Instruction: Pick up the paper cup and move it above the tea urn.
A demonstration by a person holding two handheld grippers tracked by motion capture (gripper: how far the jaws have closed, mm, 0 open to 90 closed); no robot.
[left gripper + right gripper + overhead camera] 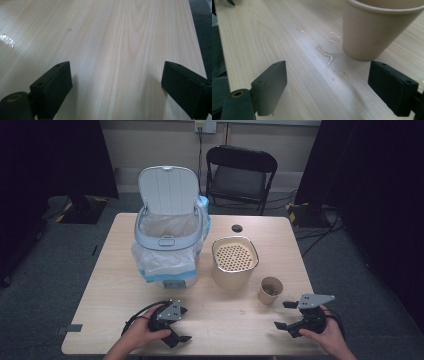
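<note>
Right gripper view: cup ahead of open jaws

Right gripper view puts the paper cup (374, 30) at upper right, standing upright on the table (274, 37), beyond the right gripper (327, 87) and apart from its jaws, which gape empty. Lower left in the high view, the left gripper (182, 324) is open too, over bare wood
</note>
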